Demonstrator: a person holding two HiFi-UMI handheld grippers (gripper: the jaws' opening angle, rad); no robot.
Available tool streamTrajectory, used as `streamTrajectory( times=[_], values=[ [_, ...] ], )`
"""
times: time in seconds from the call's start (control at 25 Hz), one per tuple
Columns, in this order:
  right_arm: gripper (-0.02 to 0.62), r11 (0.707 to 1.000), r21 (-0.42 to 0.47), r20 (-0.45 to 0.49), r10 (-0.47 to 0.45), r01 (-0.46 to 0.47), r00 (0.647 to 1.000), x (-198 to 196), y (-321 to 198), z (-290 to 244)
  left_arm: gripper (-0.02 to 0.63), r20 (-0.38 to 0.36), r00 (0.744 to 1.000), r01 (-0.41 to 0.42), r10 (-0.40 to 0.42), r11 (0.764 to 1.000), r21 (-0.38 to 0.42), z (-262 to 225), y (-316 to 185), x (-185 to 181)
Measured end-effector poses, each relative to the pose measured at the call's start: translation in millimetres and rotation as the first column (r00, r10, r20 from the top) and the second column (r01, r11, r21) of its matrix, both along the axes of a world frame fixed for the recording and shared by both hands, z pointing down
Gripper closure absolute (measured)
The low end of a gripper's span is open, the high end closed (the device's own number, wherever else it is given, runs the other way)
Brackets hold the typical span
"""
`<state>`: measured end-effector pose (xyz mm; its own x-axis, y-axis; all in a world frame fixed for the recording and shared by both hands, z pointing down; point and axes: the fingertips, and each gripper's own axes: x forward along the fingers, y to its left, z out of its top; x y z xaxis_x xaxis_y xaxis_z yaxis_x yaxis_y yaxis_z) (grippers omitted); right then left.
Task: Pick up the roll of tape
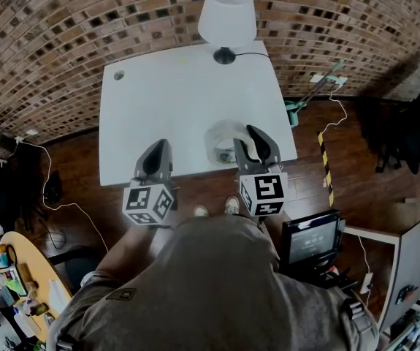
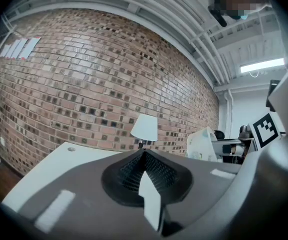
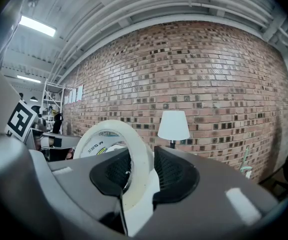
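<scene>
1. Two hand-held grey two-jaw grippers are level over the near edge of a white rectangular table (image 1: pixel 166 101). Each carries a cube with square black-and-white markers.
2. Right gripper (image 3: pixel 142 151): its black ribbed pads are clenched on a roll of whitish translucent tape (image 3: pixel 136 144). One pad is inside the ring and the other outside, so the band of the roll is pinched between them.
3. Tape position: the roll stands upright on edge in those jaws, with printed lettering visible on its inner core. In the head view the roll (image 1: pixel 217 134) is over the near right part of the table, just ahead of the right gripper (image 1: pixel 247 143). Contact between the roll and the tabletop cannot be determined.
4. Left gripper (image 2: pixel 142 156): the pads are pressed together with nothing between them. In the head view it (image 1: pixel 157 148) sits at the near table edge, apart from the roll and to its left.
5. Table furniture: a lamp with a white conical shade and black base (image 1: pixel 226 17) stands at the far edge against a brown brick wall (image 1: pixel 63 20). A small round hole (image 1: pixel 118 74) marks the far left corner.
6. Floor: dark wooden boards (image 1: pixel 71 174) surround the table. The person's two light shoes (image 1: pixel 231 205) show below the near edge.
</scene>
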<state>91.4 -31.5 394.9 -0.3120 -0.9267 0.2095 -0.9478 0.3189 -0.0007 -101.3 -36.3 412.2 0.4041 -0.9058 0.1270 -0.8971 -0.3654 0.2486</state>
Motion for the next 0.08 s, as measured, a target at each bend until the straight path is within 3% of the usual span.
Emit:
streamTrajectory(
  times=[0.08],
  values=[
    [0.463, 1.0, 0.0, 0.001, 0.0, 0.0, 1.0, 0.6, -0.1, 0.1, 0.604, 0.002, 1.0, -0.001, 0.001, 1.0, 0.0, -0.1, -0.2, 0.8]
  ],
)
